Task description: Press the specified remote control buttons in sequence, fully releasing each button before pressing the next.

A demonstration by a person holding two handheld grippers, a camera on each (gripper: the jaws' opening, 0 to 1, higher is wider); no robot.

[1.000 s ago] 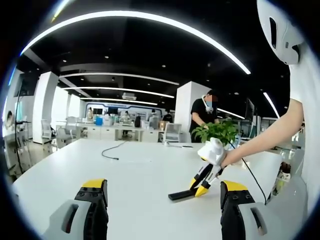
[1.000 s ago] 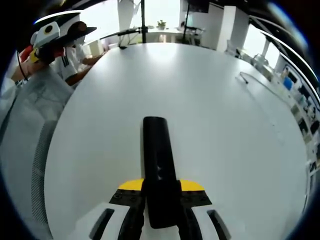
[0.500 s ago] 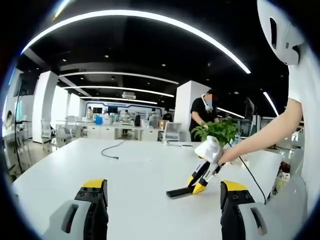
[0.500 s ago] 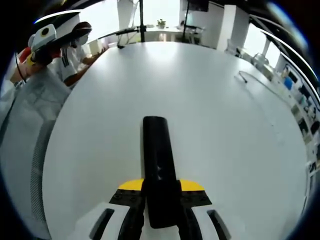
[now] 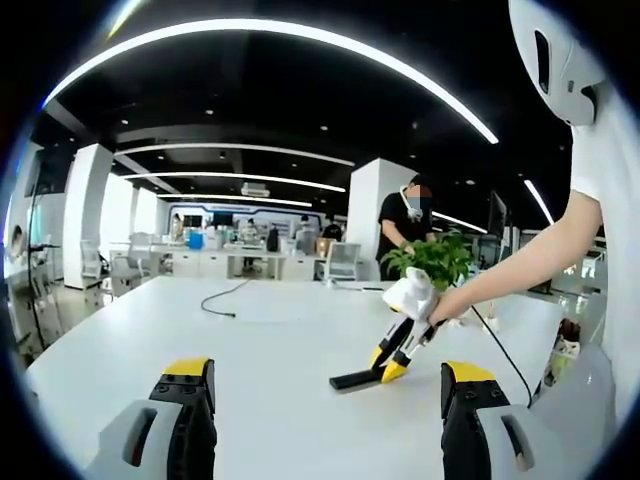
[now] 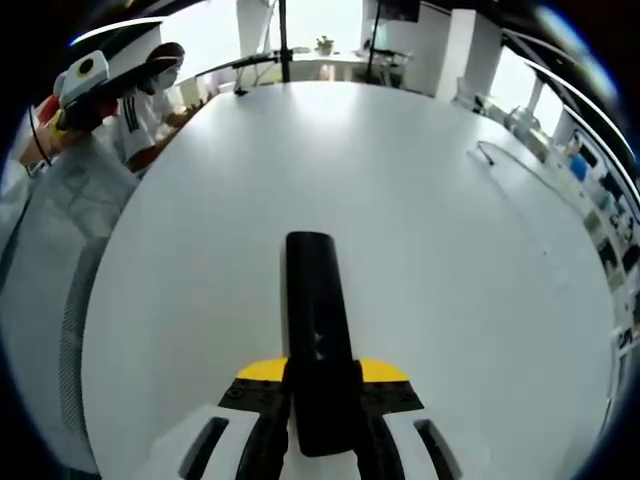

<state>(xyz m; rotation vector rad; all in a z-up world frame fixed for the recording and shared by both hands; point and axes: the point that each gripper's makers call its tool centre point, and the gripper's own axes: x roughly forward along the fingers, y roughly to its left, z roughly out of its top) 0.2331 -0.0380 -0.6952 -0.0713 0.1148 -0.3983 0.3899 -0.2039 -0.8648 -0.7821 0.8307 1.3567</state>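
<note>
Clamping black remote control (image 6: 318, 330) — right gripper (image 6: 322, 385), left gripper (image 5: 325, 400) wide apart, white table (image 6: 430, 230).

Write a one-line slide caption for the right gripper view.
Right gripper clamps a black remote control above the white table.

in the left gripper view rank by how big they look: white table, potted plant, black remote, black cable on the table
1. white table
2. potted plant
3. black remote, close to the plant in apparent size and nearer the camera, so that order is unsure
4. black cable, thinnest
</note>
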